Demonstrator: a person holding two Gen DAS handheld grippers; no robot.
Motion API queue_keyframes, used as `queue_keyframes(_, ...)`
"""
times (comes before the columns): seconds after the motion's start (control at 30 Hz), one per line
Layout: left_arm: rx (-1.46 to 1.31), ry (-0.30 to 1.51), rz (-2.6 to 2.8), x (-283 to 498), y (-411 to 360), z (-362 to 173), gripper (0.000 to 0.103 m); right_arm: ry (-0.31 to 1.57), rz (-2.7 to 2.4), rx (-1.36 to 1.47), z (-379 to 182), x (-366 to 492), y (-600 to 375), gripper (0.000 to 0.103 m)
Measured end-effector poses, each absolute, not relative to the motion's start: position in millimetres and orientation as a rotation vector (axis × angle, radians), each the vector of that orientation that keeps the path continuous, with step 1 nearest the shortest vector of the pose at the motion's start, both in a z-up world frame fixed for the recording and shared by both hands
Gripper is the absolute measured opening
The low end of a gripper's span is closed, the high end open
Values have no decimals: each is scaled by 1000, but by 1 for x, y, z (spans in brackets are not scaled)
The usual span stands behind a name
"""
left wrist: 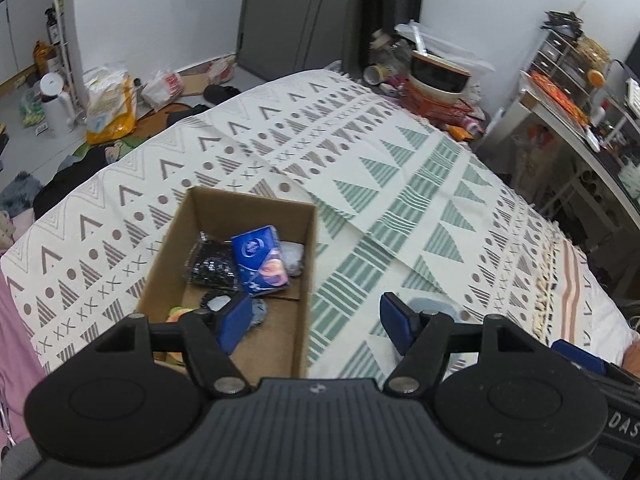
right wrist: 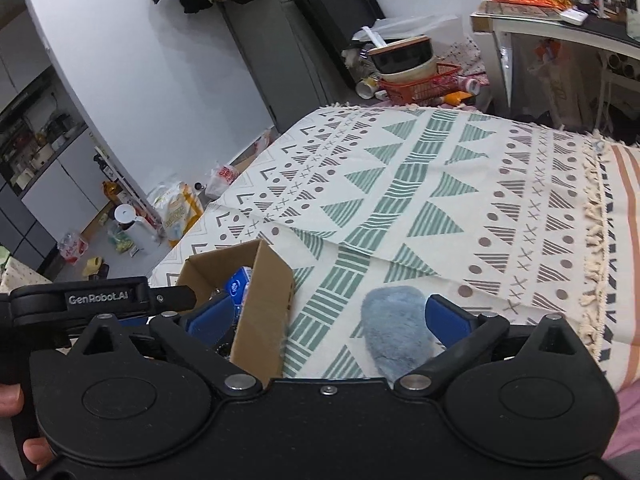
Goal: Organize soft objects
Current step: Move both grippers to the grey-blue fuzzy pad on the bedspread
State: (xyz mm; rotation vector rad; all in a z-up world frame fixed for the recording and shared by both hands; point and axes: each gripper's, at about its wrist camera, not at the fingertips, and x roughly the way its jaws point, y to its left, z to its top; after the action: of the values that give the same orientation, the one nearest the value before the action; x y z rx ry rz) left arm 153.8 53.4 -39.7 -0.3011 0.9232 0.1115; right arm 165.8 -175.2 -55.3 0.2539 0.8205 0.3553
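Patterned bedspread (left wrist: 400, 152) | cardboard box (left wrist: 168, 256) on it | cluttered floor (left wrist: 24, 136)

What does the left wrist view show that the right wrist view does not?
Only the left wrist view looks into the cardboard box, showing the black packet and other items. Only the right wrist view shows the fluffy grey-blue object in full, on the bedspread inside the open right gripper. Both show the box, the blue packet and the open left gripper.
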Motion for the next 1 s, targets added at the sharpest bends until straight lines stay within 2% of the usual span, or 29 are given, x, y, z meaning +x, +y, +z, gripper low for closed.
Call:
queue_keyframes(0.43,-248,923,86,156,2,-34,69,873,297,382,-68,172,-237,103)
queue_keyframes(1.0,-205,914,31,187,-62,-54,68,916,166,493,-97,191,-279,101)
